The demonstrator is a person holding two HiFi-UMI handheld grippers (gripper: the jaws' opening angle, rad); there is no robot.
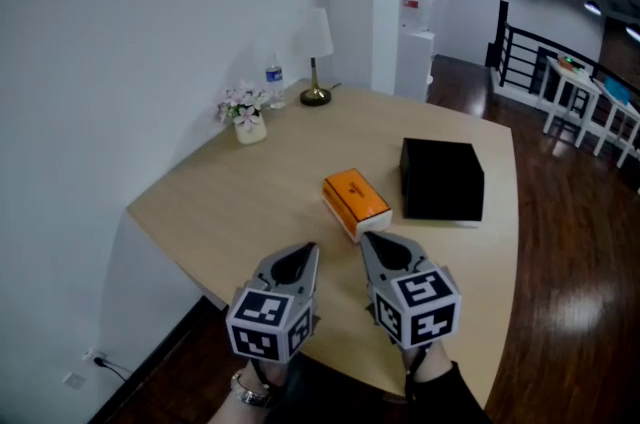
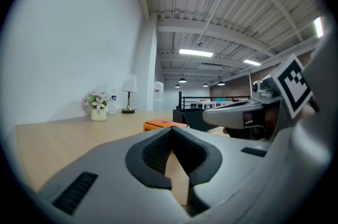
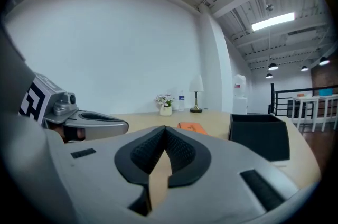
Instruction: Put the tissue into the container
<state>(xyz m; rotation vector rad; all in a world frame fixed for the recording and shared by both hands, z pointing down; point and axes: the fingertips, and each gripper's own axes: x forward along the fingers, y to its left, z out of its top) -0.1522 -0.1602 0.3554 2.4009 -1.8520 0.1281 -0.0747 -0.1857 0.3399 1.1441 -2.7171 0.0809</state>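
Head cam: high, tilted steeply down and forward over the tabletop (image 1: 250, 192), with left gripper (image 1: 305, 257) and right gripper (image 1: 370, 242) at the bottom edge. Both gripper cams: low, near tabletop level, facing along their own jaws toward the far wall, each catching the other gripper at its side. Shared by all three: orange box (image 1: 356, 200), black container (image 1: 441, 178), lamp (image 1: 316, 47), flowers (image 1: 244, 112).

The left gripper (image 1: 303, 260) and right gripper (image 1: 378, 250) hover side by side, tips pointing forward and angled slightly toward each other (marker cubes nearest the person). Both pairs of jaws are pressed together, with nothing between them.
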